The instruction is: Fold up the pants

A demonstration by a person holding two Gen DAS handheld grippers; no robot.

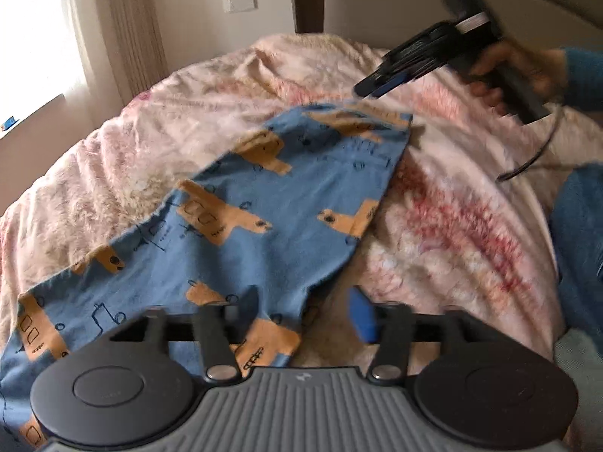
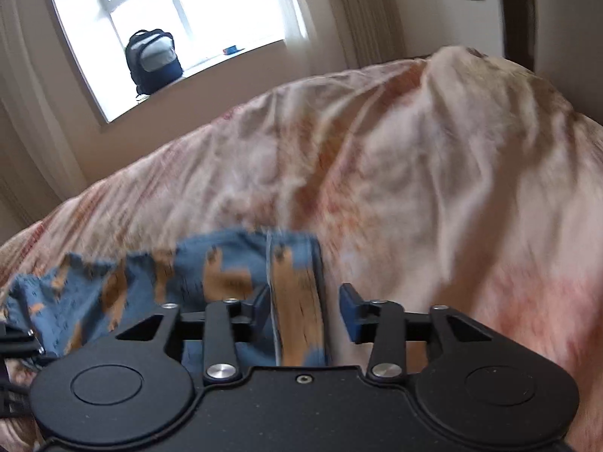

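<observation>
Pants [image 1: 264, 203] lying folded lengthwise on the pink blanket [image 1: 452, 226], cuffs far, waist near and left. Left gripper [image 1: 301, 316] spread over the near edge, fabric between the pads but unpinched; could drag a wrinkle or undo the fold if lowered carelessly. Right gripper [image 2: 305, 309] parted too, cuff edge loose in the gap (blurred), may snag and flip back on pulling away.

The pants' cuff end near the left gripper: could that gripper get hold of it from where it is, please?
Probably yes. The left gripper is open, low over the blanket, with the blue pants lying flat right at its fingertips. The right gripper is up at the far end, apart from it, so nothing blocks the way.
</observation>
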